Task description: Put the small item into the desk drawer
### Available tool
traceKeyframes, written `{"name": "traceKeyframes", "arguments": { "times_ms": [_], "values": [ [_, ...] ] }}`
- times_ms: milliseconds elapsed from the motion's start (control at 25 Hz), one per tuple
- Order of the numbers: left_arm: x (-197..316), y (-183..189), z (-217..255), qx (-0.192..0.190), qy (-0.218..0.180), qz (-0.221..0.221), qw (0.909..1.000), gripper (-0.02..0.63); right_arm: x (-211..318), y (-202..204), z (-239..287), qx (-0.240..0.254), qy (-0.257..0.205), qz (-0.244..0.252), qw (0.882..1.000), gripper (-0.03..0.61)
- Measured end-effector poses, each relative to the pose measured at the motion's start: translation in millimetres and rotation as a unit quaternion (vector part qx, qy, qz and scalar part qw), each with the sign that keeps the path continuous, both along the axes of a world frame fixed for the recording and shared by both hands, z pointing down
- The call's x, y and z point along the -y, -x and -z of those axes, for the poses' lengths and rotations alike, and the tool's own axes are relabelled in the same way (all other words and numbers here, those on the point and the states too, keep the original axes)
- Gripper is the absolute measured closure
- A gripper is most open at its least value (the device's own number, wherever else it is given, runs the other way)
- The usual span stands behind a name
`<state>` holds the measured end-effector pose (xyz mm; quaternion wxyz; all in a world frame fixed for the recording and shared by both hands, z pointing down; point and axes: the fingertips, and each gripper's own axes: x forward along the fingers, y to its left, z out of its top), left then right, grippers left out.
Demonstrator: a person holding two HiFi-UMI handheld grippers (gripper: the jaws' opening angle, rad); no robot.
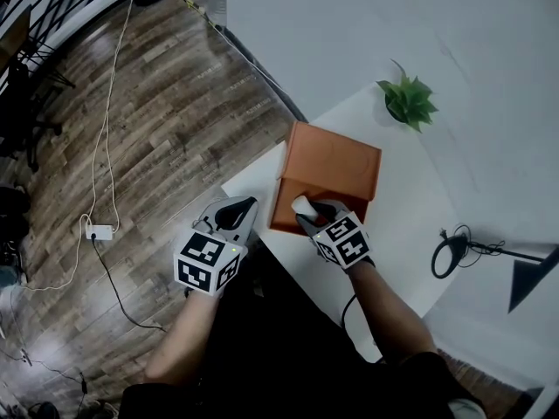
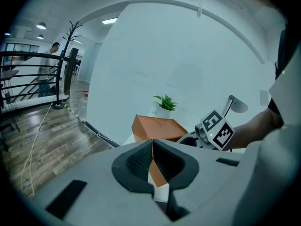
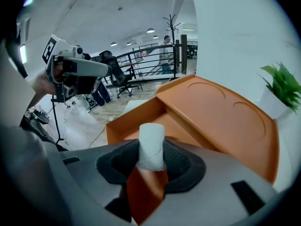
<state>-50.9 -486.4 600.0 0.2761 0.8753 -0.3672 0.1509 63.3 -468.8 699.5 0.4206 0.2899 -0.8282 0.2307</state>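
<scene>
While it was clamped upright between the two dark pads of the right gripper, the small white roll hung just over the pulled-out drawer of the orange drawer box. It was not touching the drawer's floor or walls. The roll's upper end stood clear above the pads, which pressed on its lower half from either side. In the head view the same roll showed at the tip of the right gripper, at the box's near edge, where the drawer stuck out toward the person. The left gripper was held just beside the box, off its near left corner and apart from it. Its own view showed its jaws together at the tips with nothing gripped between them, and the box lay ahead of them. The box stood on a white desk. A small green plant in a white pot stood behind the box toward the wall, and a black desk lamp was well apart from the box on its right. Left of the box lay wooden flooring, with a white power strip and its cable well away from the box.
</scene>
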Motion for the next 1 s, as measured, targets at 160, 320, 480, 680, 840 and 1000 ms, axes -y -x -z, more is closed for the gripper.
{"name": "traceKeyframes", "arguments": {
  "times_ms": [160,320,480,680,840,1000],
  "values": [
    [-5,4,4,0.002,-0.002,-0.001,1.0,0.6,0,-2,-5,-0.017,-0.002,0.002,1.0,0.411],
    [-12,14,9,0.002,-0.006,0.0,1.0,0.6,0,1,1,-0.014,-0.01,-0.012,1.0,0.393],
    [-20,24,18,0.002,-0.015,0.001,0.9999,0.6,-5,4,13,-0.007,-0.021,-0.031,0.999,0.387],
    [-30,30,36,0.0,-0.032,-0.009,0.9994,0.6,-15,0,40,0.0,-0.046,-0.06,0.997,0.387],
    [-39,29,50,-0.003,-0.047,-0.024,0.9986,0.6,-27,-14,66,0.004,-0.072,-0.093,0.993,0.387],
    [-45,27,62,-0.005,-0.064,-0.041,0.9971,0.6,-41,-28,89,0.015,-0.097,-0.128,0.987,0.388]
  ]
}}
